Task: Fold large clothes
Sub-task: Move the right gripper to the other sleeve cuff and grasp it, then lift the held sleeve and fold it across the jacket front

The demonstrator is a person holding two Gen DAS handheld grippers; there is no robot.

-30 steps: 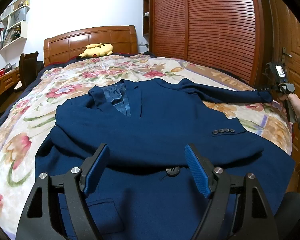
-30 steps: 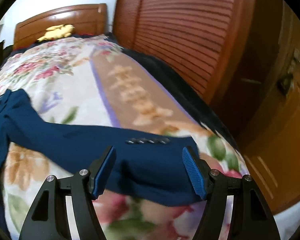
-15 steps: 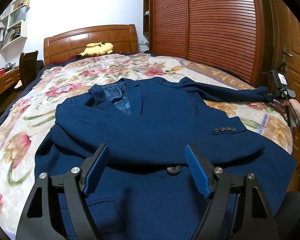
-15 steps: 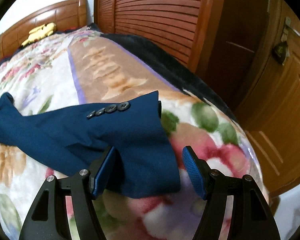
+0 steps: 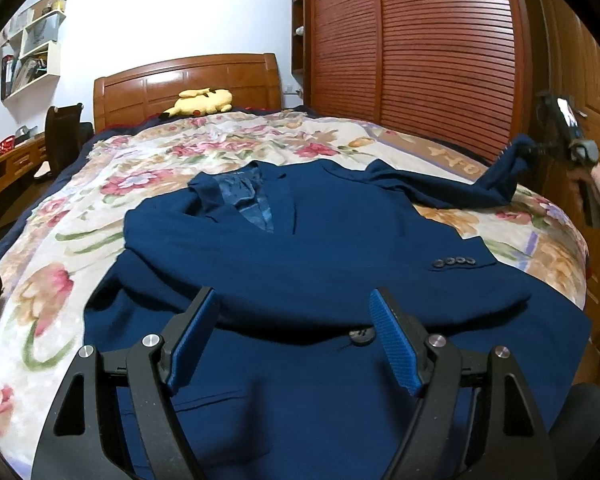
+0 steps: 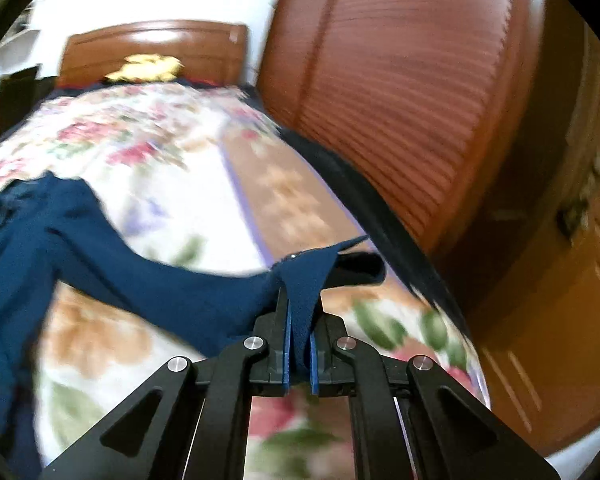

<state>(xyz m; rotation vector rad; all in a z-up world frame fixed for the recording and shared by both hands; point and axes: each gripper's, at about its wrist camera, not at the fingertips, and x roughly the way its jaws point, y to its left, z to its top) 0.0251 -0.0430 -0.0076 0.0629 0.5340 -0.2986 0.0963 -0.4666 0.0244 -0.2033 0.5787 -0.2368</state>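
Only my right wrist view shows the pinch: my right gripper (image 6: 300, 344) has just closed on the sleeve cuff (image 6: 306, 280), its weave nipped between ribbed blue pads. My left view shows the whole navy jacket (image 5: 300, 272) flat on the floral blanket (image 5: 60, 280), my left gripper (image 5: 294, 340) gaping above it, empty.

One navy jacket (image 5: 340, 264) lies on one floral bedspread (image 5: 148, 160); four small buttons (image 5: 454, 261) line its folded sleeve cuff; one large button (image 5: 362, 337) sits lower; one yellow plush toy (image 5: 202, 101); two grippers, left (image 5: 296, 340), right (image 6: 300, 320).
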